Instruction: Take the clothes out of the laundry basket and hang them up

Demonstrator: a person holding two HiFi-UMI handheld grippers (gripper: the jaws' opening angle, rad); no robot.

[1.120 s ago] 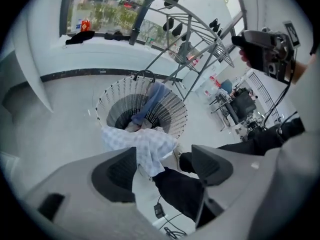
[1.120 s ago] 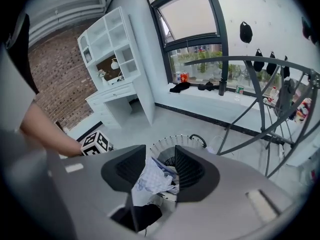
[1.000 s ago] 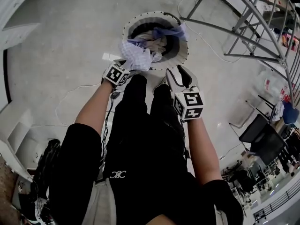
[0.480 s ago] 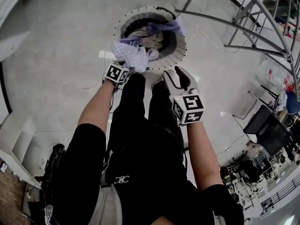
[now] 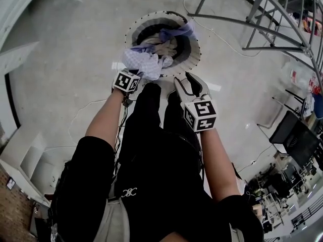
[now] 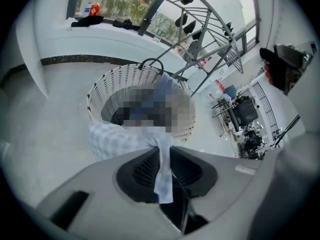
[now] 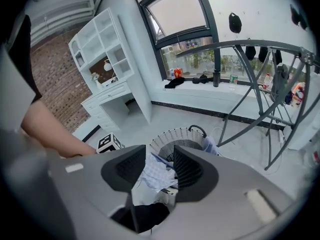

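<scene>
Cloth: the checked cloth (image 5: 144,62) hangs over the near edge of the laundry basket (image 5: 197,44), on the side by the person's feet. Part of it is inside and part hangs outside. More clothes lie in the basket behind it.

Left gripper: the left gripper (image 5: 139,74) is right at the cloth. Its jaws are closing, and a thin strip of the cloth is pinched between them.

Right gripper: the right gripper (image 5: 187,80) hangs just beside the basket's near edge, a bit to the right. Its jaws stand apart with nothing between them. The cloth only shows past them, farther off.

Which way: the cloth goes straight out from the tips of the left gripper toward the basket. Its long way runs from the tips to the basket edge, where the big bunched part sits. I think the pull has to go up and back toward the person so the rest slides off the edge.

Nearer hand: the left one. It is on the cloth, and the right one is only near it.

Hanging place: the drying rack (image 5: 272,21) stands well apart, past the basket and off to the person's right.

Watch out: only a small strip is pinched, so I think it could slip out when the heavy part lifts.
</scene>
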